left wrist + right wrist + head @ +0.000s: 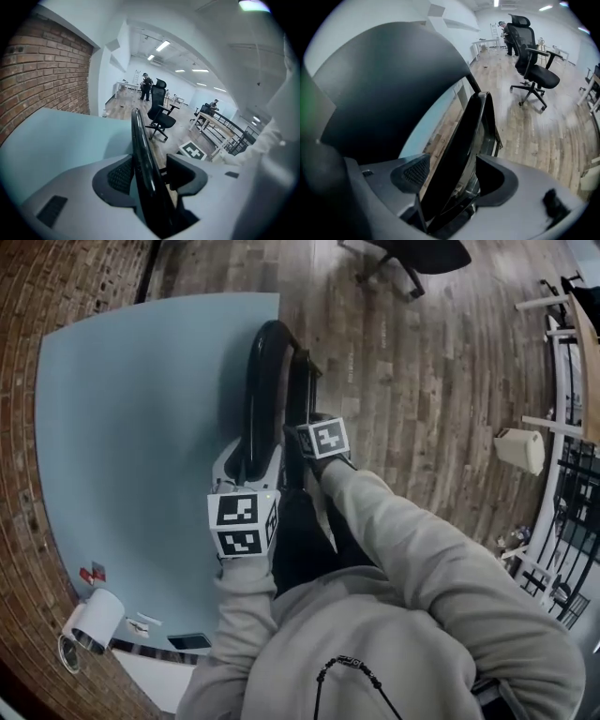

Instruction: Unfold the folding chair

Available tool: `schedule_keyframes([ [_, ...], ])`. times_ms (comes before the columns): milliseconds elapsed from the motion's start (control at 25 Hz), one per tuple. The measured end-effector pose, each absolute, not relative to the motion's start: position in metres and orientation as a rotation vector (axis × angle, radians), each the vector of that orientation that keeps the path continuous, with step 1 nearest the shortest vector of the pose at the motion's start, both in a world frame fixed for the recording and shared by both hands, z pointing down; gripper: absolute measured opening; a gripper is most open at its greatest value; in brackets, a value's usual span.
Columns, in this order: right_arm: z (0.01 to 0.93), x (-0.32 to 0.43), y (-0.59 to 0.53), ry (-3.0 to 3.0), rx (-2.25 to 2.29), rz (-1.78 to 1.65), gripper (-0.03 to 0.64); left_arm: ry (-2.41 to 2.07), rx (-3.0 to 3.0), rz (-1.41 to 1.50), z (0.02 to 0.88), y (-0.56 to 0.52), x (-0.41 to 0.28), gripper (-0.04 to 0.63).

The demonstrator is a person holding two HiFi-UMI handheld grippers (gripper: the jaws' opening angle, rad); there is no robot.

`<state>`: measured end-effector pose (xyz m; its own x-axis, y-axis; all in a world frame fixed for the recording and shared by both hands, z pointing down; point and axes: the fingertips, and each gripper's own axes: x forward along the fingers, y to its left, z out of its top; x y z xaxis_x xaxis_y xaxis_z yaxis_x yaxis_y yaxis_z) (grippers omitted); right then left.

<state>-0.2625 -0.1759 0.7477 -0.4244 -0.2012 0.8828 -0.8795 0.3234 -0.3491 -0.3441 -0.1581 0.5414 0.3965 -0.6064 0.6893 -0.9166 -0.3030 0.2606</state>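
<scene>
Open office: red brick wall (42, 70) on the left, white walls (110, 65) beyond it, strip lights (162, 46) lit on a white ceiling. Wood plank floor (422, 371) with a pale blue mat (141, 427) whose edge runs along the brick wall; a black mesh office chair (532, 70) on castors stands on bare planks well past the mat. White-framed desks (560, 334) and a black railing (234, 125) line the right side, and a white table (124, 84) stands at the far end.
</scene>
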Motion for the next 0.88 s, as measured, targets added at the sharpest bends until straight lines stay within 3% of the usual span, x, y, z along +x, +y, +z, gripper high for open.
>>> schedule_keyframes([
  [80, 0.761, -0.265, -0.184, -1.83, 0.954, 1.099, 0.293, -1.305, 2.006, 0.629, 0.545, -0.16, -0.347, 0.168],
  [320, 0.79, -0.288, -0.18, -1.842, 0.892, 1.214, 0.286, -1.338, 1.922, 0.568, 0.548, -0.16, -0.35, 0.134],
  [360, 0.796, -0.289, -0.176, -1.836, 0.859, 1.219, 0.236, -1.339, 1.911, 0.56, 0.548, -0.16, -0.35, 0.13],
  [480, 0.796, -0.281, -0.171, -1.843, 0.832, 1.271, 0.204, -1.33, 1.905, 0.539, 0.546, -0.159, -0.338, 0.126],
  [880, 0.784, -0.148, -0.155, -1.809, 0.865, 1.426, 0.158, -1.259, 1.974, 0.499, 0.529, -0.149, -0.239, 0.129],
])
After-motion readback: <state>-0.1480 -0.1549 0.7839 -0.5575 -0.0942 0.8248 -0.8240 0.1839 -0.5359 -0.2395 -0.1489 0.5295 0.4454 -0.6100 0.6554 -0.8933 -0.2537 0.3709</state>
